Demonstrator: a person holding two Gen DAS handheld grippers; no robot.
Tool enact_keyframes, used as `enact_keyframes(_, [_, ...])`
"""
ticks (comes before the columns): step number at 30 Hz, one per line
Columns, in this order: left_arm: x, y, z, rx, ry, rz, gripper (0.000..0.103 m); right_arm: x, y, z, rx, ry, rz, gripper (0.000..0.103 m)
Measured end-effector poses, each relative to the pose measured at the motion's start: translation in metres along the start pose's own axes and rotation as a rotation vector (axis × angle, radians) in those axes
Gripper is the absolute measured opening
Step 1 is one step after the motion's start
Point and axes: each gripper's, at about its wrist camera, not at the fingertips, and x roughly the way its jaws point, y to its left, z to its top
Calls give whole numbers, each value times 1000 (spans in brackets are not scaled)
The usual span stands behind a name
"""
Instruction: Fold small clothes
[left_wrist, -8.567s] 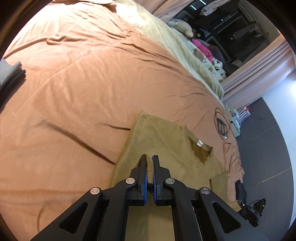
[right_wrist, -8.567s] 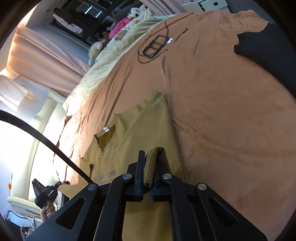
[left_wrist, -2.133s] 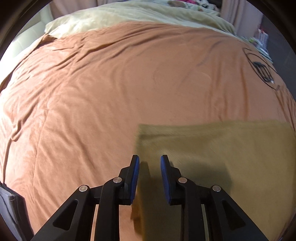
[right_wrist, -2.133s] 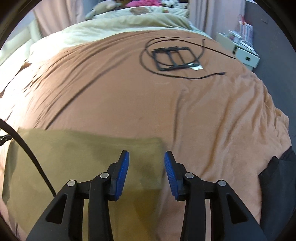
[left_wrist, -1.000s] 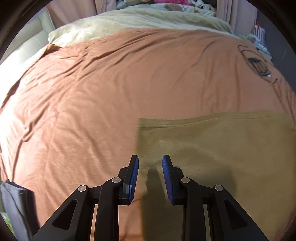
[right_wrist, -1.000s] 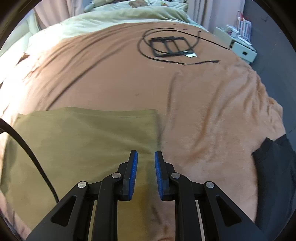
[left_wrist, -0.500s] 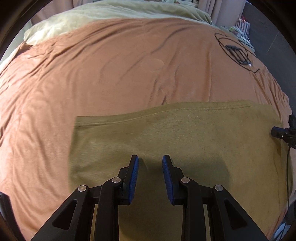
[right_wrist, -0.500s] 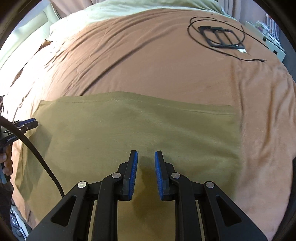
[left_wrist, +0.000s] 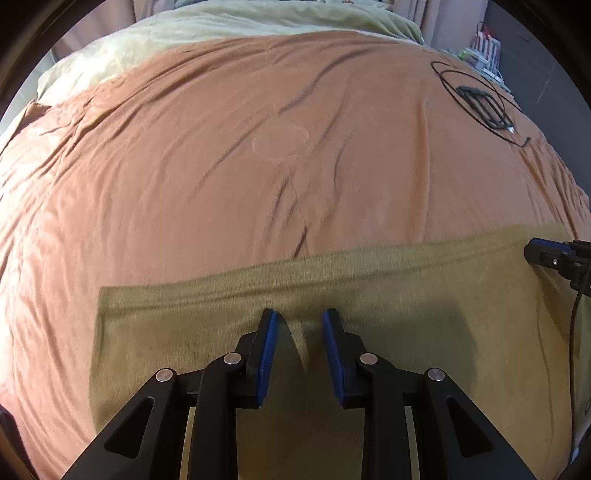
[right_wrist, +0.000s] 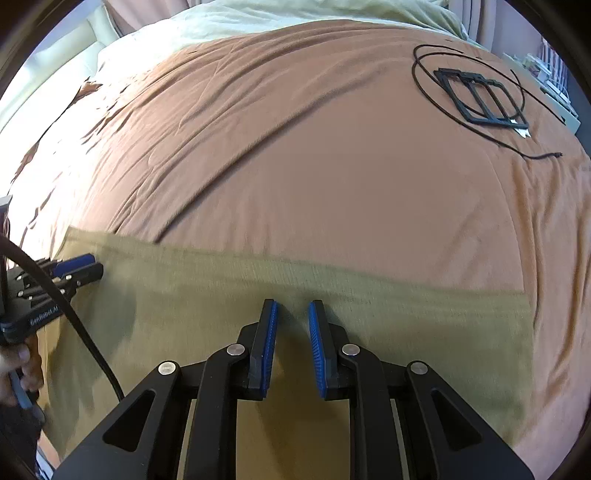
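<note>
An olive-green garment (left_wrist: 406, 295) lies flat on the orange-brown bedspread (left_wrist: 258, 166), folded into a wide rectangle with a straight far edge. It also shows in the right wrist view (right_wrist: 406, 317). My left gripper (left_wrist: 298, 317) is open and empty, just above the garment near its far edge. My right gripper (right_wrist: 291, 308) is open and empty over the same garment. The right gripper also shows at the right edge of the left wrist view (left_wrist: 554, 254); the left gripper shows at the left edge of the right wrist view (right_wrist: 70, 271).
A black frame with a coiled black cable (right_wrist: 480, 98) lies on the far right of the bed, also in the left wrist view (left_wrist: 480, 101). A pale yellow-green blanket (left_wrist: 240, 26) covers the far end. A cable (right_wrist: 74, 317) hangs at the left.
Both grippers have let go of the garment and opened. Over the last second both have moved from its side edges toward its middle, and the garment now lies flat.
</note>
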Motion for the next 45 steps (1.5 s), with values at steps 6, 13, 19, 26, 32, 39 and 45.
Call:
enact_keyframes(6, [3,0,17,-17,-3,27,29,19,5,8,12,3,-40,15])
enact_keyframes(13, [-23,-1,10,-8,-22,-1,29,-7,9,7,8,-23,-22,15])
enact_keyframes(19, [-41,-1,-12,-8,10,-36,30,-26,9,-11,-3,30,24,17])
enact_keyframes(26, [-61,-8,-48,-8,40,-48,54,-43,21,-48,-52,84,36,48])
enact_keyframes(32, [-78,-22,-90,44,31,-24,64,-56,34,-88,-87,106,7,48])
enact_keyframes(39, [-93,-25,-134,55,37,-3,65,-71,51,-135,-108,95,-21,48])
enact_keyframes(45, [-101,-29,-166,47,51,9,65,-90,62,-172,-106,72,-79,48])
